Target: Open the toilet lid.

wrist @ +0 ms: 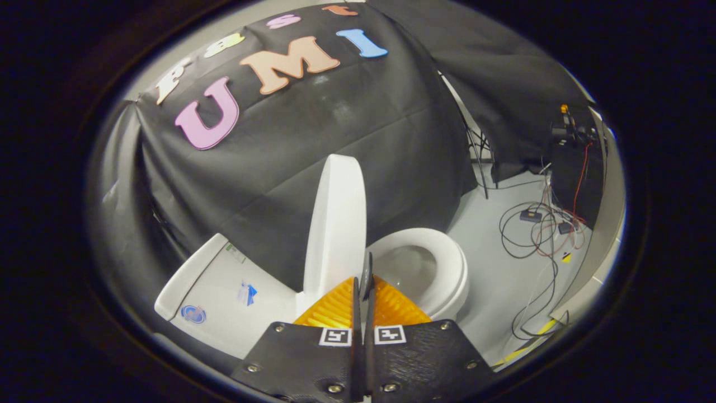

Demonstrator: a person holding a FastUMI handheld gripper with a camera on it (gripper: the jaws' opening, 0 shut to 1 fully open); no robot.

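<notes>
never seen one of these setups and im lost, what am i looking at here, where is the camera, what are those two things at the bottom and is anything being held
This is a hand-held tool, not a robot arm: a person carries a two-finger gripper, and a fisheye camera rides on it looking forward along the fingers. That is why the picture looks round and bent.

The two ridged parts at the bottom are its fingers. They sit pressed close together with only a thin slit between them, and I cannot see anything clamped in it.

Just ahead of the fingers is a white toilet. Its lid stands raised, nearly upright, seen edge-on. To one side of the lid is the open seat and bowl; to the other is the tank top with stickers on it.

Beyond the bowl, cables lie loose on the pale floor. Black cloth hangs behind as the booth's wall.
</notes>
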